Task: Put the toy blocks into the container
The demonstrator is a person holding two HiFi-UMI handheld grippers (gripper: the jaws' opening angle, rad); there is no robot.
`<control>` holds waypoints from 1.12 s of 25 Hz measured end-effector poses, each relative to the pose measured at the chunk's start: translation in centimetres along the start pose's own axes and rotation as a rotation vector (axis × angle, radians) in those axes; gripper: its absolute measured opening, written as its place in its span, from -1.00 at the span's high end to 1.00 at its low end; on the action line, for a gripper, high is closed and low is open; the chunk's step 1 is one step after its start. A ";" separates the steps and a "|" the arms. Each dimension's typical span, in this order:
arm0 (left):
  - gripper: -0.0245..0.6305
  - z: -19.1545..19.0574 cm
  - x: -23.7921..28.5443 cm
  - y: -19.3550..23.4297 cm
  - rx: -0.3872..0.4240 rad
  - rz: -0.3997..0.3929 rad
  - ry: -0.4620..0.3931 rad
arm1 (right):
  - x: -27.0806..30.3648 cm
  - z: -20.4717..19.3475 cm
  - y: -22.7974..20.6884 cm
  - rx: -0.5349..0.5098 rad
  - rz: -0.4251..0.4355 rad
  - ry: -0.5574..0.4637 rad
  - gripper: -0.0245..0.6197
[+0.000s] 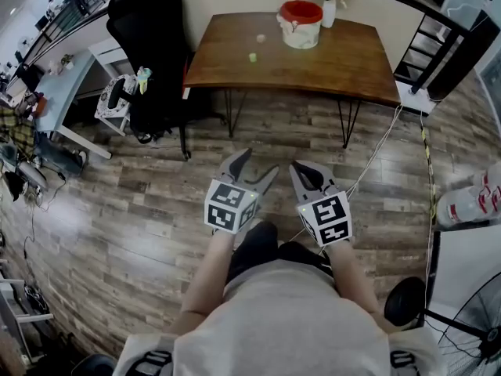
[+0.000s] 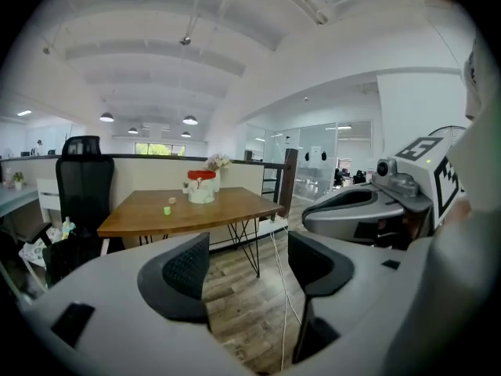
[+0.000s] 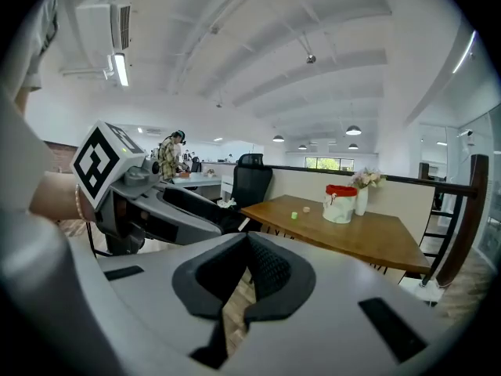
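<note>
1. Your left gripper (image 2: 249, 266) stands with its jaws wide apart and nothing between them; only floor shows through the gap.
2. The green block (image 1: 253, 57) lies on the wooden surface (image 1: 329, 67), at 12 o'clock from your left gripper and well apart from it, with open floor between. It is too small here to tell any long axis.
3. The pale block (image 1: 261, 38) sits near the green one, at about 12 o'clock from it, farther back on the surface.
4. The container (image 1: 301, 23), a white bucket with a red rim, stands at 2 o'clock from the green block, near the back edge. Neither block is in it yet.
5. Your right gripper (image 3: 246, 266) has its jaws pressed together and holds nothing. The container is at 12 o'clock from it and the green block at 11 o'clock.
6. Judging by this, your left gripper lines up more squarely with both blocks, so it looks the likelier one to reach first. You need to step up to the surface before either can reach.
</note>
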State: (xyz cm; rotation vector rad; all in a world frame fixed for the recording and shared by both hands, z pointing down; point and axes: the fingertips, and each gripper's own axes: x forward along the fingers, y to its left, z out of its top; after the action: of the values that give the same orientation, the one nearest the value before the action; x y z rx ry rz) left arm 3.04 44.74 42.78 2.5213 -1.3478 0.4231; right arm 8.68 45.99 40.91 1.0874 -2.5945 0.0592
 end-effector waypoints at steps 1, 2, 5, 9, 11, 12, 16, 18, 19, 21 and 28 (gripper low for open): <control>-0.03 -0.1 0.2 0.1 -0.002 -0.001 0.006 | 0.1 0.0 -0.1 0.003 0.001 0.000 0.89; -0.03 0.0 0.4 0.2 -0.001 -0.004 0.010 | 0.2 0.0 -0.3 0.005 0.001 -0.002 0.89; -0.03 0.3 1.4 0.9 0.006 -0.004 0.008 | 0.9 -0.1 -1.2 0.013 0.003 -0.003 0.89; -0.19 0.6 3.3 2.9 -0.014 0.016 -0.005 | 2.7 -0.6 -2.4 0.022 -0.012 0.012 0.89; -0.20 0.8 4.5 4.3 -0.021 0.012 -0.004 | 4.2 -0.8 -3.0 0.023 -0.017 0.023 0.89; -0.20 0.9 5.1 5.2 -0.023 0.009 -0.003 | 5.0 -0.9 -3.4 0.022 -0.018 0.032 0.89; -0.12 2.0 7.9 8.6 -0.039 -0.007 -0.005 | 8.4 -0.7 -6.0 0.028 -0.037 0.059 0.89; -0.11 2.7 9.4 10.5 -0.054 -0.019 -0.003 | 10.2 0.0 -7.4 0.031 -0.050 0.065 0.89; -0.11 3.1 10.1 11.4 -0.056 -0.024 0.000 | 11.1 0.4 -8.1 0.032 -0.058 0.064 0.89; -0.11 3.8 11.5 13.2 -0.052 -0.033 0.006 | 13.0 1.1 -9.5 0.036 -0.073 0.059 0.89; -0.12 6.3 15.1 19.5 -0.029 -0.058 0.016 | 20.0 3.1 -12.8 0.033 -0.107 0.061 0.89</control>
State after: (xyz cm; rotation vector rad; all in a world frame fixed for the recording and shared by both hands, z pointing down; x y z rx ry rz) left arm -4.42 20.40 44.10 2.5211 -1.2624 0.4075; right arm 3.66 22.66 43.08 1.2144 -2.4852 0.1084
